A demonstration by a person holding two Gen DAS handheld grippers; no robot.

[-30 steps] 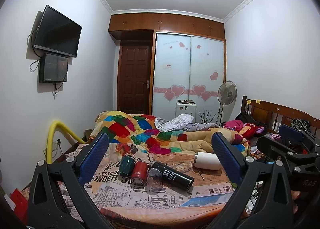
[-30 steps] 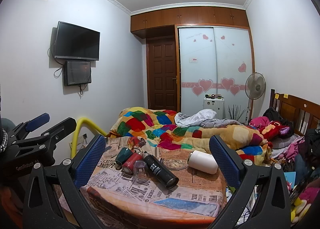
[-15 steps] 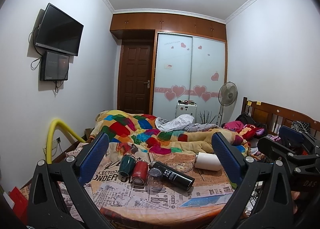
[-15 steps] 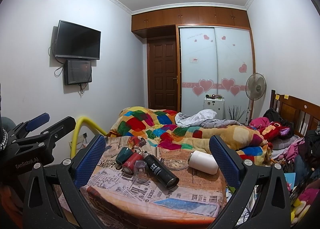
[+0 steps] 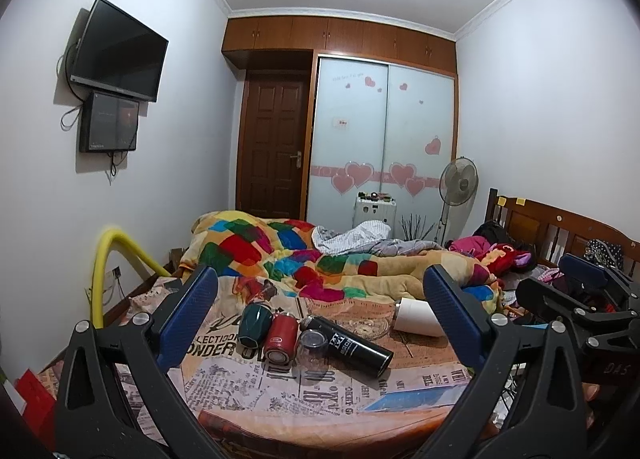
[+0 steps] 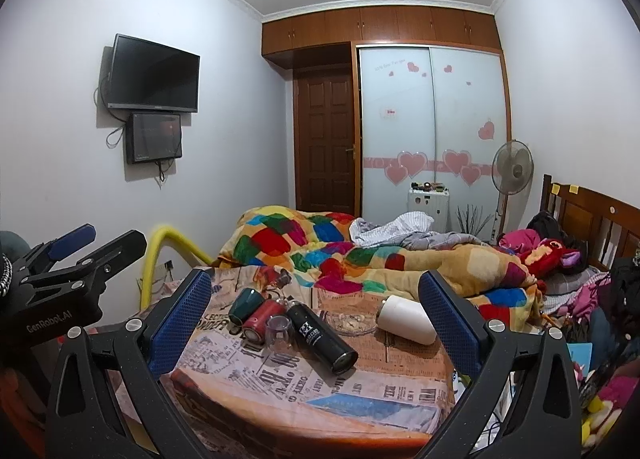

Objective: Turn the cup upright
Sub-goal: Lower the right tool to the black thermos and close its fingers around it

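Green cup [image 5: 254, 322] on its side, red cup [image 5: 281, 339] on its side, clear glass [image 5: 313, 347] inverted

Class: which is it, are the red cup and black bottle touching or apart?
Apart: the right wrist view shows a clear glass between red cup and black bottle.

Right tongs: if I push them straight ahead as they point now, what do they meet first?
Probably nothing on the table. The open right tongs point level, above the black bottle and glass ashtray, toward the colorful quilt. That quilt looks like first contact, though depth is unclear.
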